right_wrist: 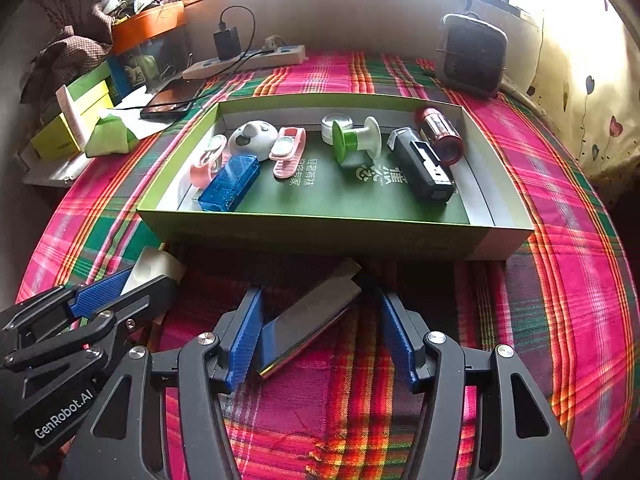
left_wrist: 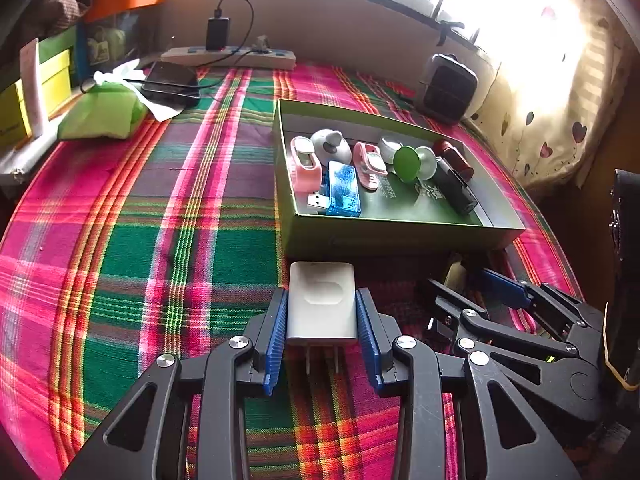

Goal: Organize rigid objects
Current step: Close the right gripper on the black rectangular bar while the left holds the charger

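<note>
Your left gripper [left_wrist: 322, 316] pinches the white charger [left_wrist: 322, 300], prongs toward you, ready to lift. Your right gripper [right_wrist: 320, 332] stands wide around the slanted dark bar [right_wrist: 308, 320], not yet clamped. Both lie on the plaid cloth [right_wrist: 560, 240] before the green box [right_wrist: 320, 228] beneath a bright window.

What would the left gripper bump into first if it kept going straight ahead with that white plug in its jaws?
Probably the near wall of the green box. The left gripper points straight at it, and the white charger it grips sticks out in front, so the charger would likely touch first. Depth is hard to judge here.
</note>
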`<action>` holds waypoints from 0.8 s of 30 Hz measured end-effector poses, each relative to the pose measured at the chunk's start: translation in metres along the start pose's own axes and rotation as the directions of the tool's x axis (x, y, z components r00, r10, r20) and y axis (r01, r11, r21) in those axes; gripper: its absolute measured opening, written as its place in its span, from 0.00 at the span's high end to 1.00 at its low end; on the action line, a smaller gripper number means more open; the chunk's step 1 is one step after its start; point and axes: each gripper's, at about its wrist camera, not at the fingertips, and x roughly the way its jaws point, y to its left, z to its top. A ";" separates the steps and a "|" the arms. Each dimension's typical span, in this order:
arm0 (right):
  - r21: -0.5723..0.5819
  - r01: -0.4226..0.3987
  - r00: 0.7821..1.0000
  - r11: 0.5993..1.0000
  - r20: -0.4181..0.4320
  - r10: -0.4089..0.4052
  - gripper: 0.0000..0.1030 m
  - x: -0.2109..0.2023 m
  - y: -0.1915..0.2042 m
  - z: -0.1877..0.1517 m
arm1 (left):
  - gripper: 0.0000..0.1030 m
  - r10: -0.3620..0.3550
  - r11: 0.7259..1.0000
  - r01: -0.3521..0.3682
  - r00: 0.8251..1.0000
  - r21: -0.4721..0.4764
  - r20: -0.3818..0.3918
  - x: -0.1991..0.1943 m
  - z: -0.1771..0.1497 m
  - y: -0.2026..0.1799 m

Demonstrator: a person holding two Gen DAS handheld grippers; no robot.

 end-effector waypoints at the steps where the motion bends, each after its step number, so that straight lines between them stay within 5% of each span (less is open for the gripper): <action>1: 0.005 0.004 1.000 1.000 -0.001 -0.004 0.44 -0.001 -0.002 -0.001 | 0.68 -0.002 1.000 0.002 1.000 0.000 0.000 0.000 0.000 0.000; 24: 0.007 0.009 0.999 1.000 0.034 -0.009 0.44 -0.014 -0.030 -0.019 | 0.68 0.017 0.999 -0.017 1.000 0.034 0.008 0.000 -0.002 -0.004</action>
